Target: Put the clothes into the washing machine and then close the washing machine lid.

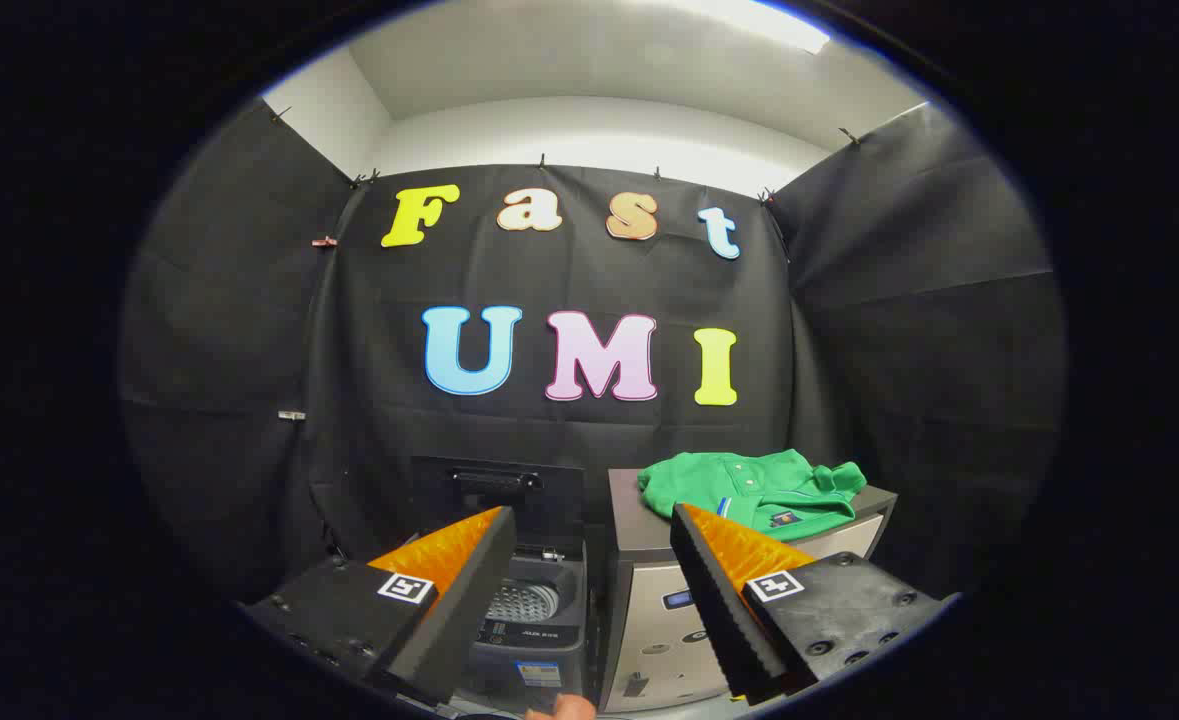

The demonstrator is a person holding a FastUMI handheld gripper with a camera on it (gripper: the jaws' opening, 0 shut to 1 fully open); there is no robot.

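One green shirt [764,493] lies bunched on top of a grey cabinet [649,600], lower right of centre in the gripper view, just beyond the right finger. The washer [534,610] stands touching the cabinet's left side, lid [499,495] raised, drum showing between the fingers. The gripper [594,525] has its jaws wide and empty, well short of the shirt. Likely risks from here: a shallow pinch takes only a fold, so the shirt slips free or a sleeve drapes over the washer's rim and blocks the lid closing.
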